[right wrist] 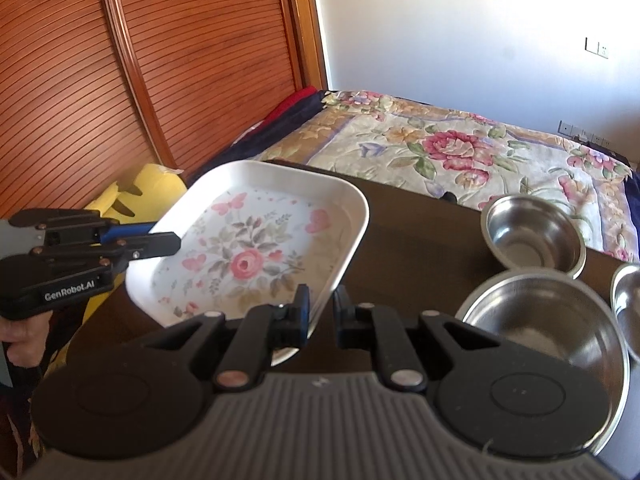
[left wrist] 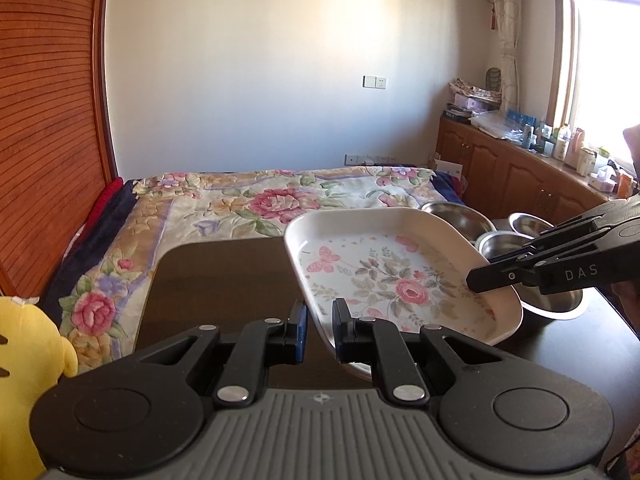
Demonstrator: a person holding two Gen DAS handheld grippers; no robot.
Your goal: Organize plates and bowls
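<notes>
Fingers (left wrist: 300,322) of the left gripper (left wrist: 320,328) pinch the near-left rim of a white tray (left wrist: 384,276) printed with roses and butterflies, one finger outside the rim and one inside. On the opposite side of the tray, the right gripper (right wrist: 322,312) has its fingers (right wrist: 302,306) set on either side of the rim in the same way, closed on it.

Both grippers hold the tray tilted above a dark bench (left wrist: 224,280), its far edge raised and its near edge low. Whether its underside touches the bench cannot be told.

Three steel bowls stand on the bench to the right of the tray: a large bowl (right wrist: 548,320) nearest it, a smaller bowl (right wrist: 534,236) behind that, and a third bowl (right wrist: 628,304) cut off at the frame edge. All three sit upright and look empty.

Beyond the tray lies a bed (left wrist: 256,200) with a flowered cover. A yellow plush toy (right wrist: 148,192) sits left of the tray, in front of a slatted wooden wardrobe door (right wrist: 120,80). A hand (right wrist: 24,336) grips the left gripper's handle.
</notes>
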